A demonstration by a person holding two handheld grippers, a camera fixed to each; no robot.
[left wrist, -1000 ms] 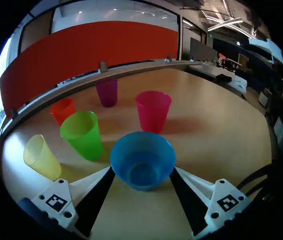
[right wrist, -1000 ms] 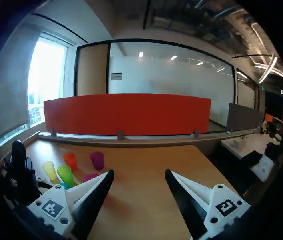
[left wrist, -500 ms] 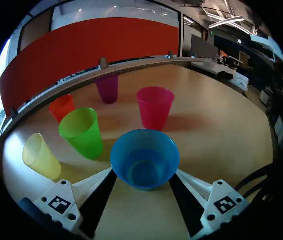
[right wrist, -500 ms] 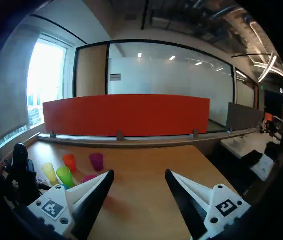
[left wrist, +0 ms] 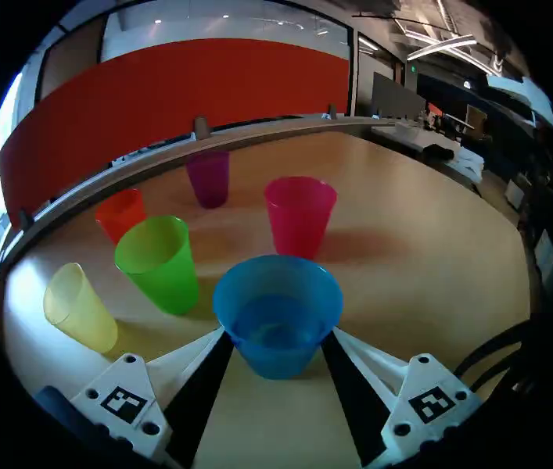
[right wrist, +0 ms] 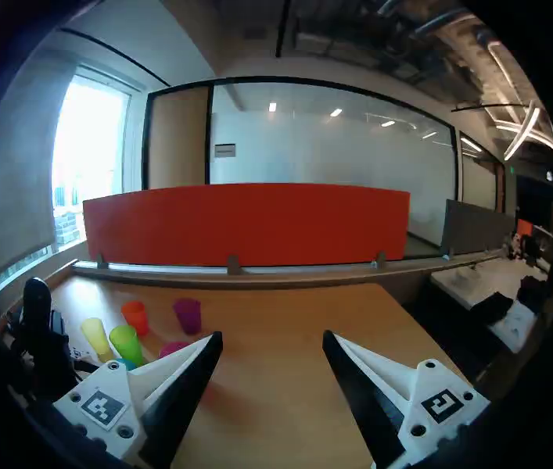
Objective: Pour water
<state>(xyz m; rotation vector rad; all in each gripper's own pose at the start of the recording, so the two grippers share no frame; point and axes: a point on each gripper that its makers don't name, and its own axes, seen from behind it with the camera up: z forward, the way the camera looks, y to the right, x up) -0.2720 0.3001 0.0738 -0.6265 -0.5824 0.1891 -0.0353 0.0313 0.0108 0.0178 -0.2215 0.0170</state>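
Pinching the upright blue cup (left wrist: 278, 316) in our left hand-held gripper (left wrist: 278, 338), short of the bench's (left wrist: 432, 234) back edge, we judge pouring not yet begun; our right hand-held gripper (right wrist: 272, 367) hangs spread, empty.

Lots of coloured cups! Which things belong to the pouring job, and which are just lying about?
In the job: blue cup with water in it; left gripper, jaws closed on it.

Lying about, though one cup may get the water: pink cup, green cup, yellow cup, orange cup, purple cup; red partition; right gripper, jaws open.
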